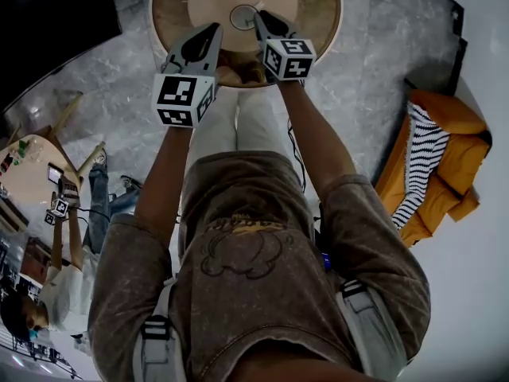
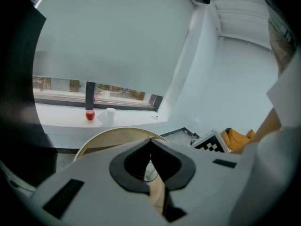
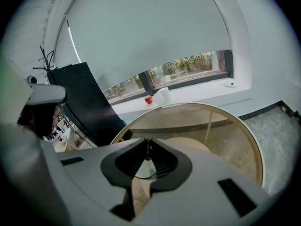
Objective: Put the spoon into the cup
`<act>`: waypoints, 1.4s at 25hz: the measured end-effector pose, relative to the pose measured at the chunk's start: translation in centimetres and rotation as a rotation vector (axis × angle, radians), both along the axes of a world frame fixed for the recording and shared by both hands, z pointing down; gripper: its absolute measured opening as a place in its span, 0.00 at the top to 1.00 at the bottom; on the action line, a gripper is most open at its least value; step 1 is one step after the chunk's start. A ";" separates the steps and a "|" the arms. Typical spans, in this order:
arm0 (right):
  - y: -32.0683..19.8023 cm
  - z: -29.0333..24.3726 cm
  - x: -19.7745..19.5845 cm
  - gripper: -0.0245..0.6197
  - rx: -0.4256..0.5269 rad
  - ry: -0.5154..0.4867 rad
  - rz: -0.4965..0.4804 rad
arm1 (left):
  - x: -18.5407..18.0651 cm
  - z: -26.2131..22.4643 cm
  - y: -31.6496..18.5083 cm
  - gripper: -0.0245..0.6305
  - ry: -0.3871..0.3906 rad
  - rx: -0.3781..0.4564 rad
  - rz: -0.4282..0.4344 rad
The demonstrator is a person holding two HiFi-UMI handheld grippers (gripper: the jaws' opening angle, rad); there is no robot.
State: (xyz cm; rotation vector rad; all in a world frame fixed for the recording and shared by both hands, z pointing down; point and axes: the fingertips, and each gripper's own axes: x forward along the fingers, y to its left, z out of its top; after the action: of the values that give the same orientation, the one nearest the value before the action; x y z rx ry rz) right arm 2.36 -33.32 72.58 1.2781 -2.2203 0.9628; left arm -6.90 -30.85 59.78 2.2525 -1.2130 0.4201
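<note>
The right gripper (image 3: 148, 141), jaws nearly together, seems to pinch the thin spoon (image 3: 147, 149) by its handle, just above the round clear cup (image 1: 242, 16). The left gripper (image 2: 150, 142) is closed on nothing. The spoon is probably light, stiff and slippery, so grip it firmly mid-handle.

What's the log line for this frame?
left gripper: shut, empty, above table | right gripper: shut on thin sliver, likely spoon, tips by cup | cup: upright, table centre | spoon in cup: cannot tell

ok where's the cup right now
Head view: the cup stands near the middle of the round table, between the tips of the left tongs and right tongs, nearer the right.
</note>
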 end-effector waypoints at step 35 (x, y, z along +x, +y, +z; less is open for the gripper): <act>1.3 3.9 1.1 0.70 -0.090 0.033 0.012 | 0.1 2.0 0.8 0.93 -0.017 -0.028 0.031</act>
State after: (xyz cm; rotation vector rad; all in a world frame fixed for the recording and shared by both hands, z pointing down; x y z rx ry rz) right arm 3.45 -32.06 76.50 1.2597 -2.1223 1.0269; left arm -6.79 -30.07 61.79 2.2505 -1.1746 0.4662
